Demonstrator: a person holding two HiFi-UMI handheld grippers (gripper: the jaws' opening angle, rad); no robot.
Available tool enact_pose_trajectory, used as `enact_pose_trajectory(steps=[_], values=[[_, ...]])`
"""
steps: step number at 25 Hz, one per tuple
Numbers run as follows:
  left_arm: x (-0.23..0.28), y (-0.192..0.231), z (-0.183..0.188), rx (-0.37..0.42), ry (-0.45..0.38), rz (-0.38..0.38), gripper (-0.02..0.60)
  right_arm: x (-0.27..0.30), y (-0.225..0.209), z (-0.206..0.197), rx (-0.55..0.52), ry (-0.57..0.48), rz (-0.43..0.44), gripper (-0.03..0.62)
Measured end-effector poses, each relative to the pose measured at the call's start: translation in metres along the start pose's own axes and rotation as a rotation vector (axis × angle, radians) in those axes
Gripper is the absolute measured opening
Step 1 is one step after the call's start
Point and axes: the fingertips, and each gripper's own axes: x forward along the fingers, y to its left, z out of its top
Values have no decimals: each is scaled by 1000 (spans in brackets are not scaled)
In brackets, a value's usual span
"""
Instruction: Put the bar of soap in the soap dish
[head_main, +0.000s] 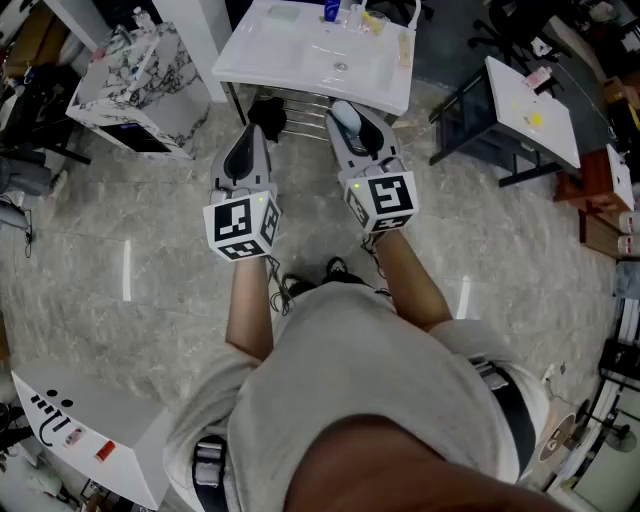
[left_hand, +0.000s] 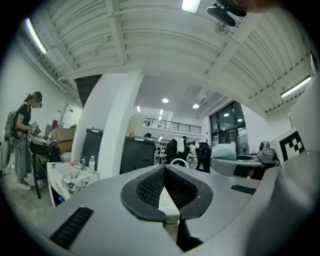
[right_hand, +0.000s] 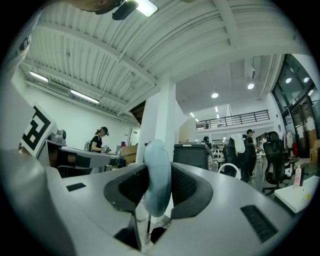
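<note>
My right claw (head_main: 348, 122) is clamped across the broad faces of the bar of soap (right_hand: 157, 170). I judge it light, stiff and slippery, so I want steady pressure. My left claw (left_hand: 163, 171) is closed and empty.

left hand-held gripper (head_main: 245, 148): closed; right hand-held gripper (head_main: 350, 125): clamping soap (right_hand: 158, 170) (both level)
</note>
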Motion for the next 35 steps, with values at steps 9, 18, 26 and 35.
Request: enact_pose_trajectory(steps=[9,18,26,35], values=[[-17,10,-10,7,22,-34,18,-8,13,-5,-17,12,-25,118],[-30,30,-34,-5,65,-38,18,-5,32,-27,-5,31,-29,118],[16,46,-33,15,62,-31,18,36,-3,-32,-1,11,-52,117],[113,53,-24,21,57,-51,18,113,-58,-38,17,-3,-30,117]])
